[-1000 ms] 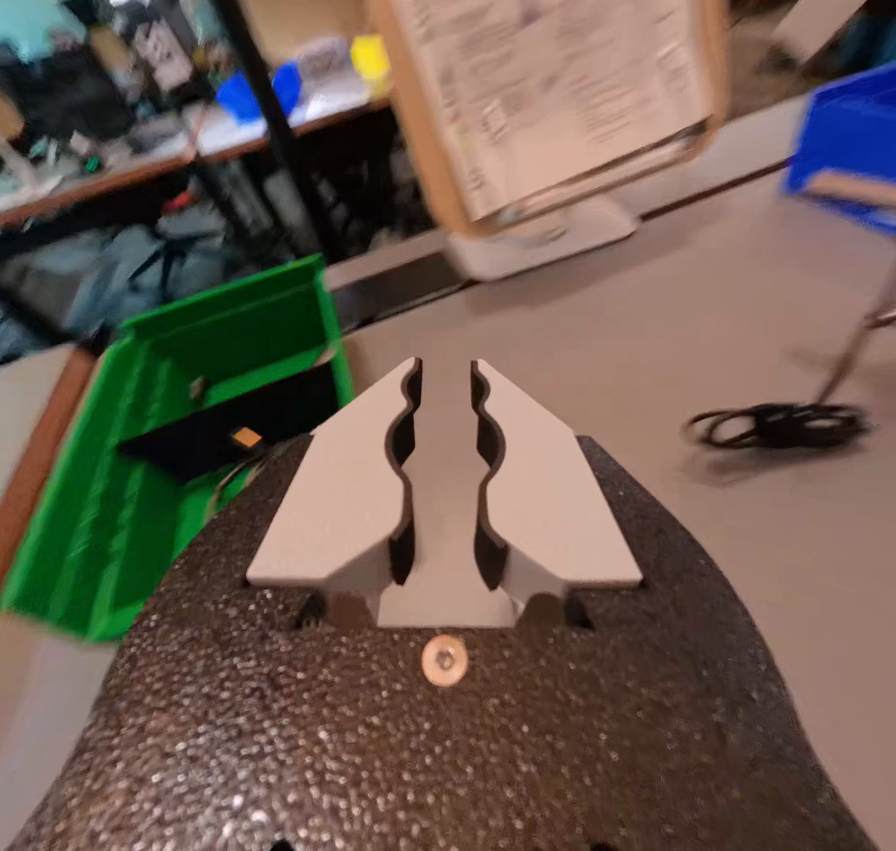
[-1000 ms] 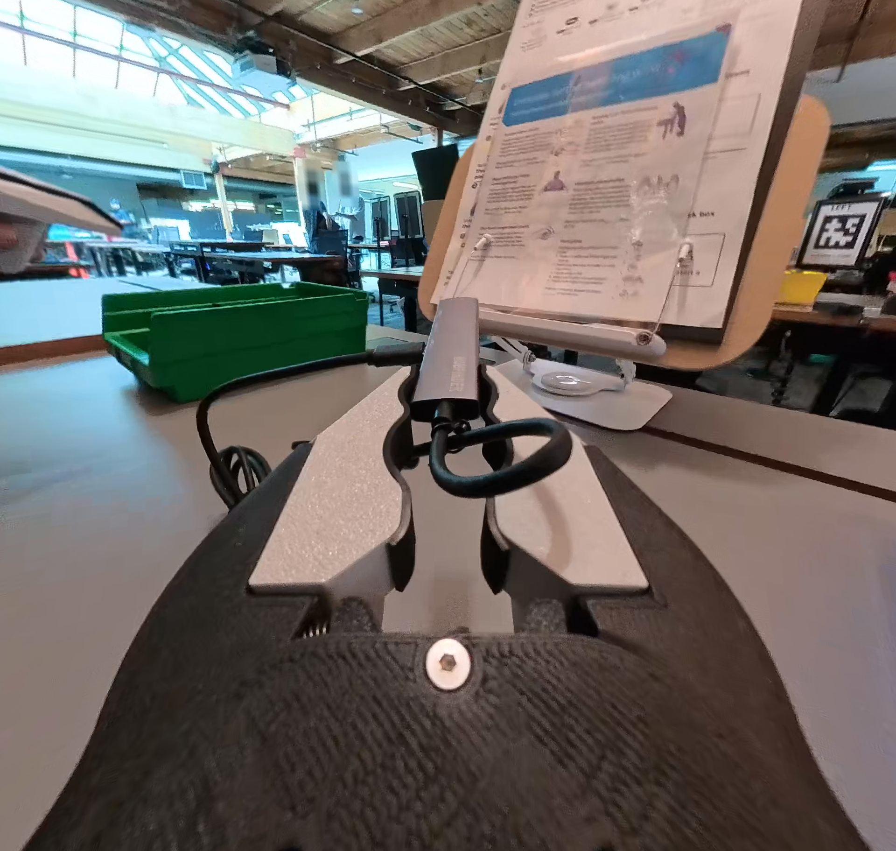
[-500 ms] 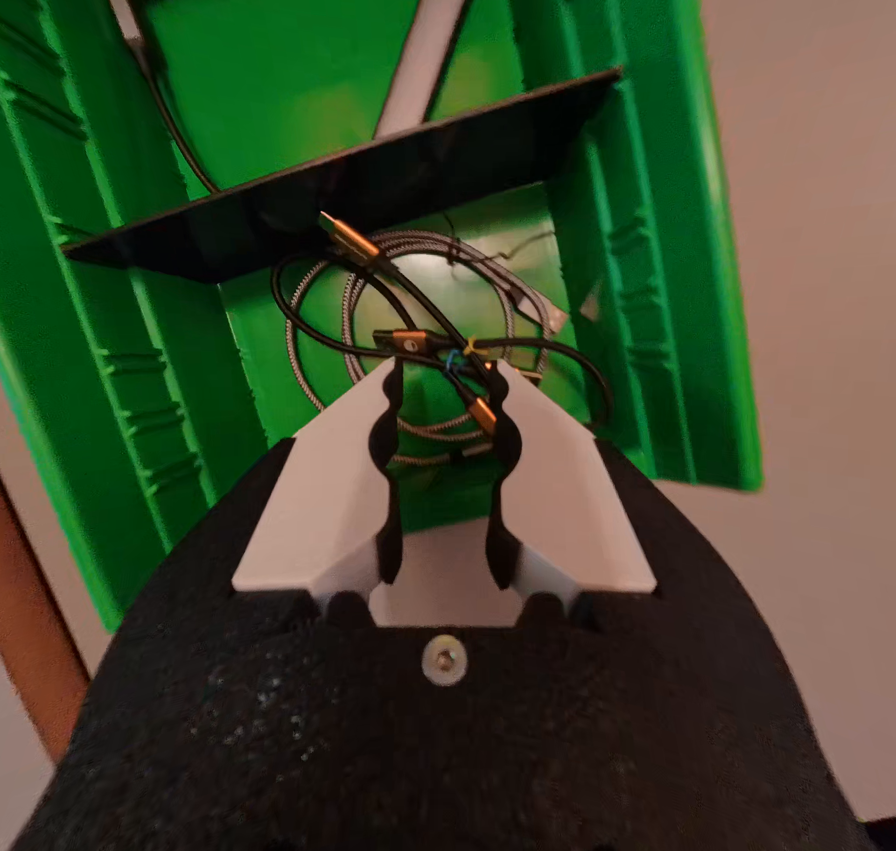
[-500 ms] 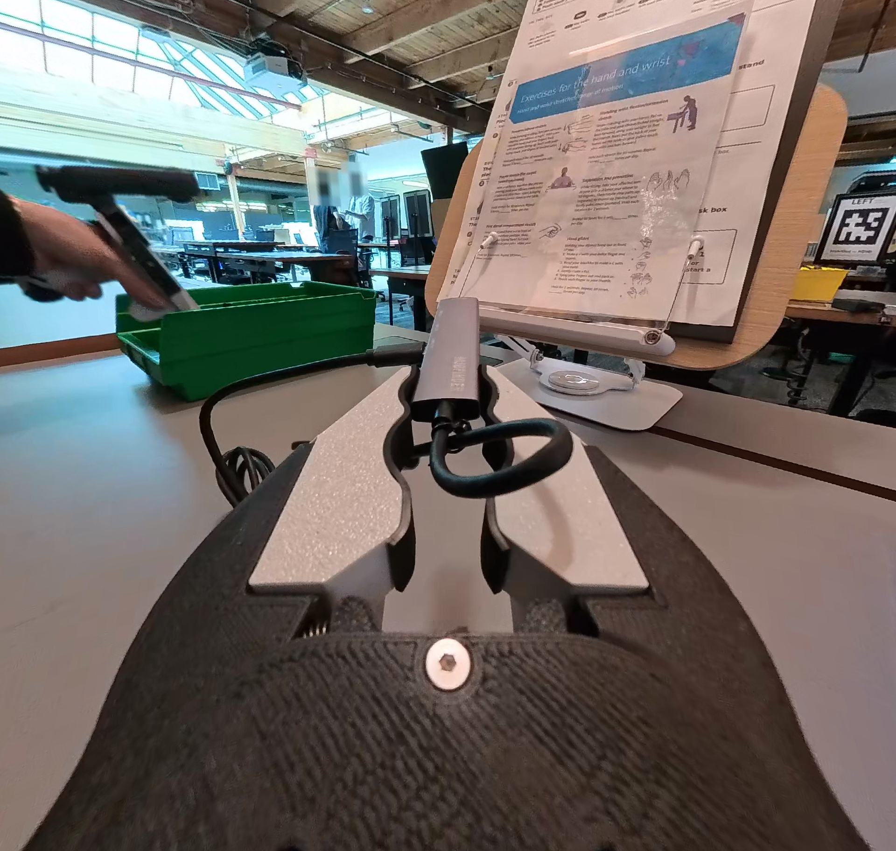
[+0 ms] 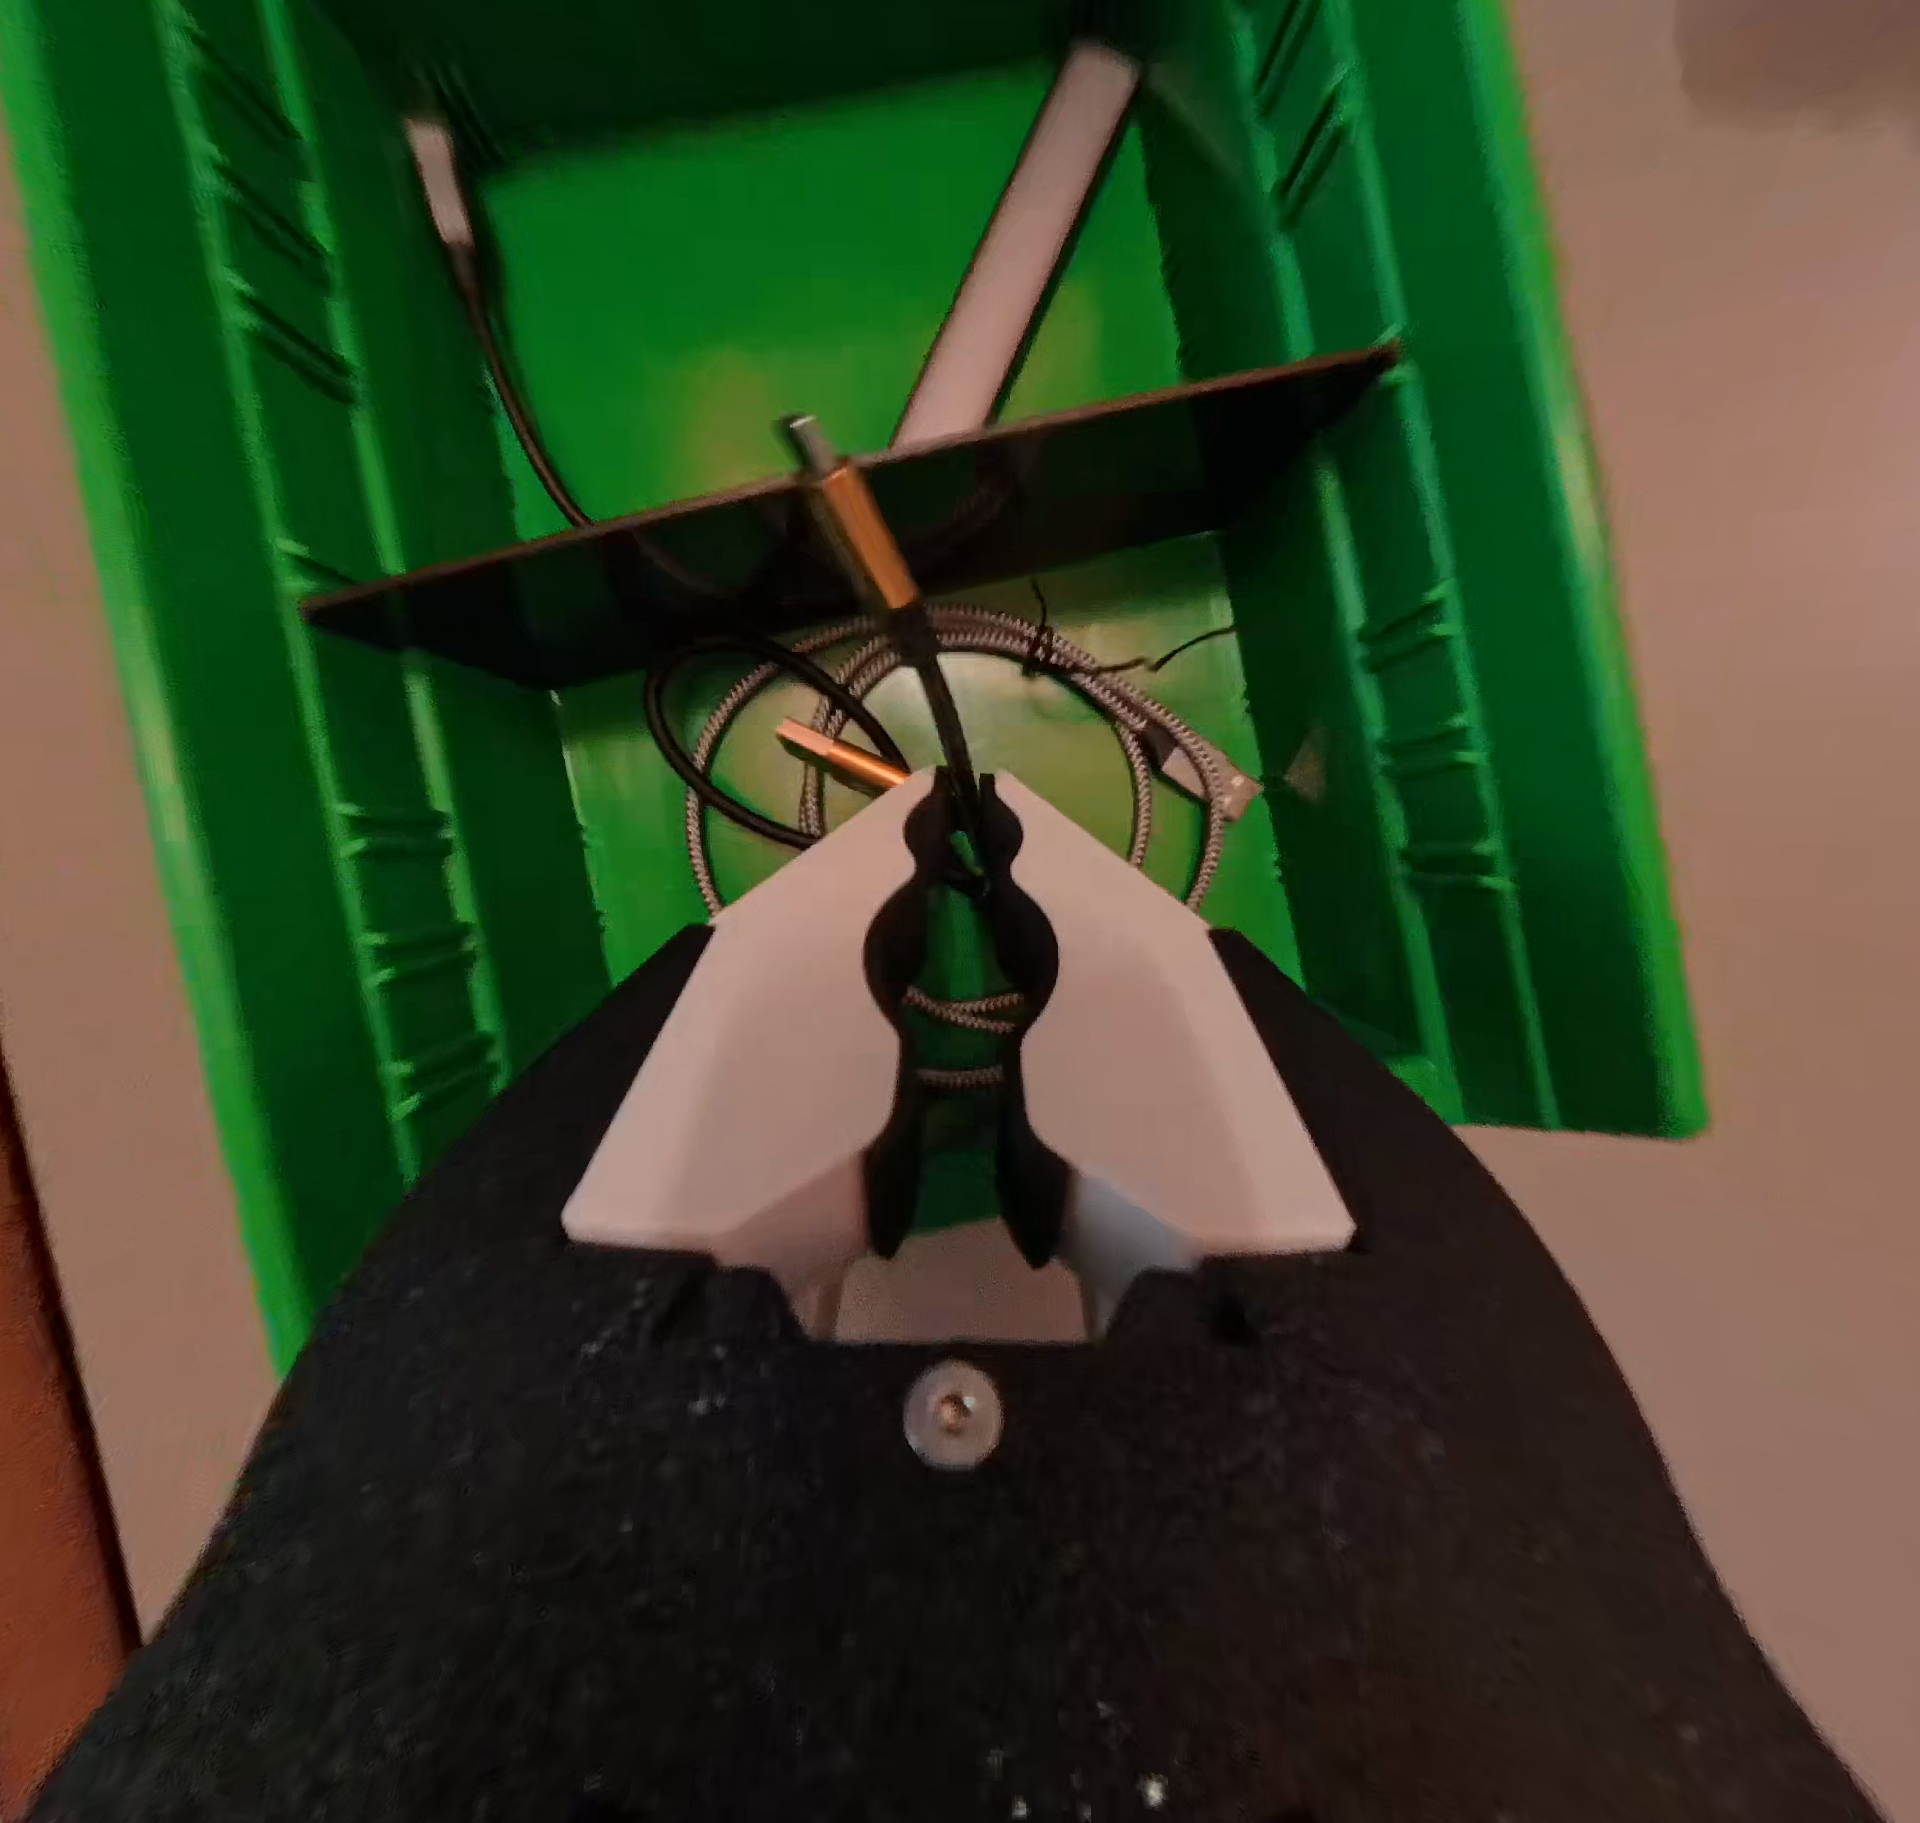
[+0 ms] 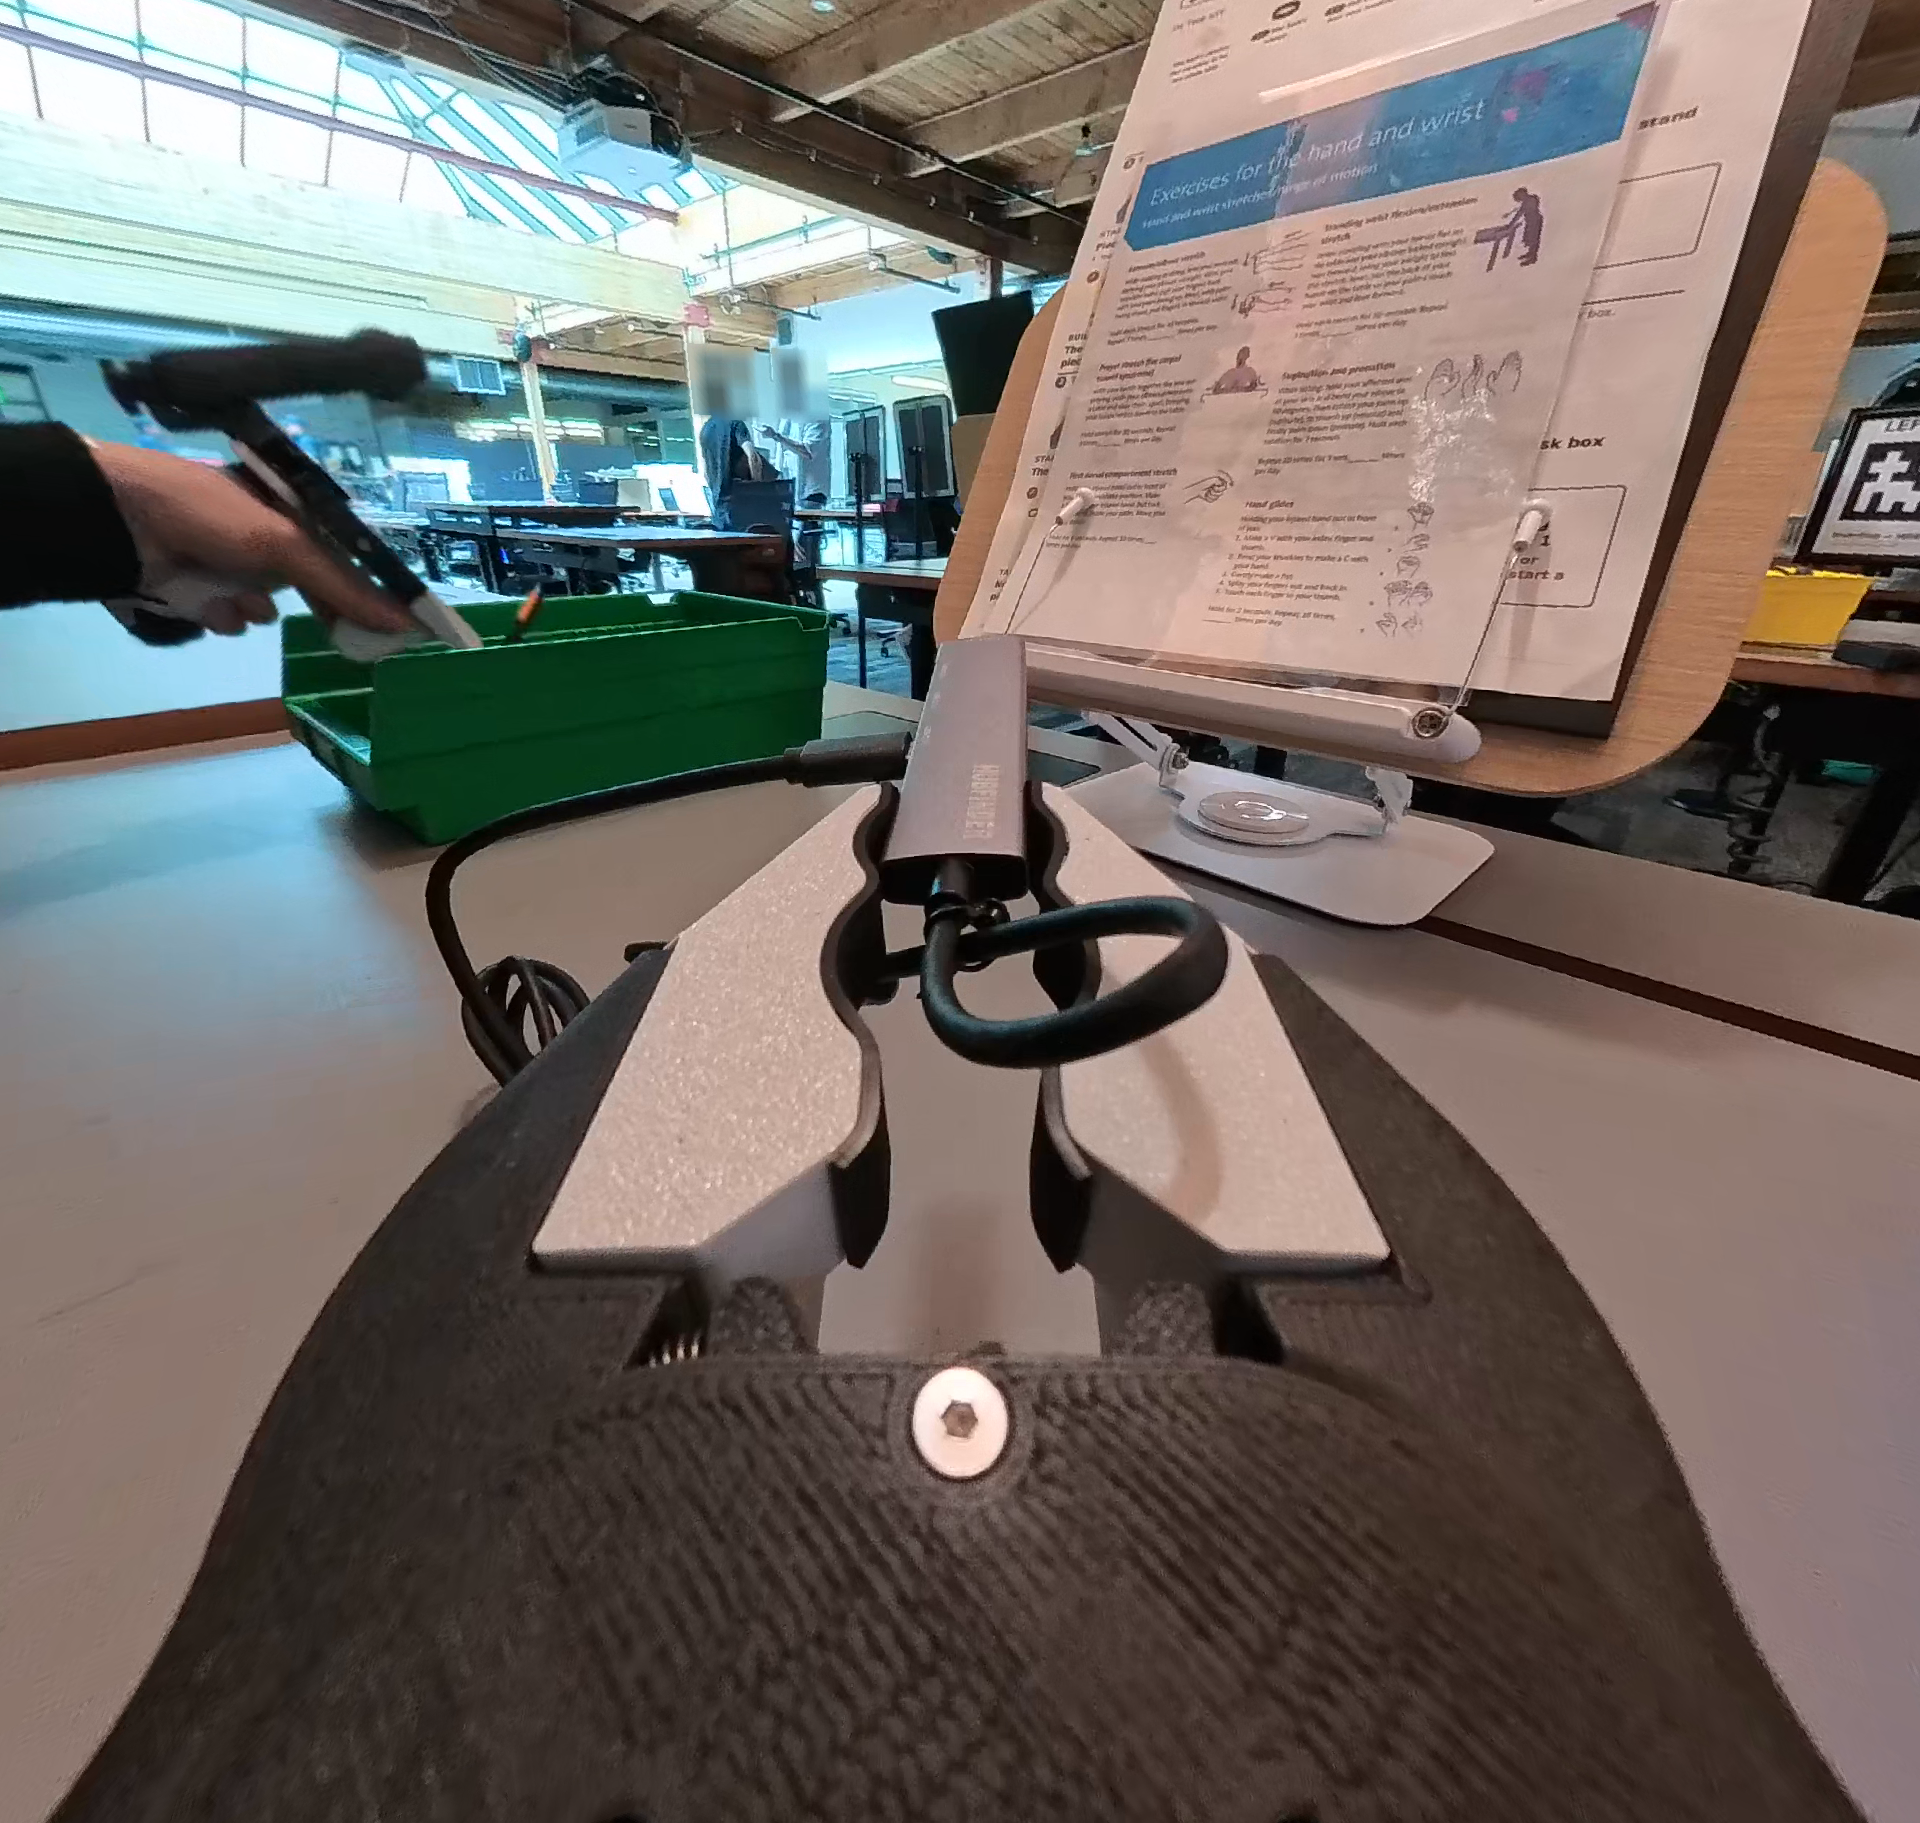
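Observation:
My left gripper [image 5: 961, 786] is over the green bin [image 5: 260, 526], shut on a thin black cable with a gold plug [image 5: 862, 537] that sticks up past the fingertips. The cable's other gold plug [image 5: 836, 755] and a grey braided cable coil [image 5: 1174, 765] lie on the bin floor below. My right gripper [image 6: 961, 807] is shut on a slim grey USB hub [image 6: 966, 765] held just above the table; a black cable [image 6: 582, 807] runs from the hub's side, and the hub's short lead [image 6: 1091, 994] loops over the fingers. The left gripper [image 6: 416, 620] also shows at the bin [image 6: 582, 703].
A black divider [image 5: 1143, 464] crosses the bin; behind it lie a pale bar [image 5: 1018, 246] and another cable. A wooden document stand with printed sheets [image 6: 1351, 319] stands close ahead of the right gripper. A hand [image 6: 208, 537] holds the left gripper. Grey tabletop [image 6: 208, 942] lies around.
My left gripper swung from over the table to the green bin, closed on the black gold-plugged cable and raised it. My right gripper kept its hold on the hub, nearly still.

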Demonstrator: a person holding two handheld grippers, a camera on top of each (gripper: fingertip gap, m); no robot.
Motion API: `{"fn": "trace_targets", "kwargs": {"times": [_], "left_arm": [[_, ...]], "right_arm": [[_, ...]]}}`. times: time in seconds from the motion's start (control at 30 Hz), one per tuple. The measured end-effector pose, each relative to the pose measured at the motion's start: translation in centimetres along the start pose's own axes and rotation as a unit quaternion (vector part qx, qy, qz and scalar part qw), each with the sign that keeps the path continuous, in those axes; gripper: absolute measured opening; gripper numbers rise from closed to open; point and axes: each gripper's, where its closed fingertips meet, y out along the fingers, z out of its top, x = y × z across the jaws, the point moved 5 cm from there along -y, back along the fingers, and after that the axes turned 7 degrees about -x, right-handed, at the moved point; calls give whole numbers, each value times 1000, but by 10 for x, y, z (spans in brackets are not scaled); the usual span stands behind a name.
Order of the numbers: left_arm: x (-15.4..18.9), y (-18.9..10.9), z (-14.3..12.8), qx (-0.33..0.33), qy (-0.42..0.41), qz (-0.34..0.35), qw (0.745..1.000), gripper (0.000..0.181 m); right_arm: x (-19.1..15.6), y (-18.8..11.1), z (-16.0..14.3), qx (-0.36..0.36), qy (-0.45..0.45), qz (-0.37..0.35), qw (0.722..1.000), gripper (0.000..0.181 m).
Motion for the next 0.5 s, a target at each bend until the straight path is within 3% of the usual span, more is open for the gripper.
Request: {"fn": "trace_targets", "kwargs": {"times": [0.27, 0.4, 0.5], "left_arm": [[17, -111, 36, 205, 47, 0, 978, 1], [77, -161, 37, 266, 156, -84, 948, 1], [133, -167, 20, 254, 250, -119, 927, 1]], "right_arm": [[0, 0, 0, -1, 0, 0, 1000, 23], [2, -1, 0, 5, 7, 0, 1000, 23], [5, -3, 1, 11, 21, -3, 1000, 23]]}}
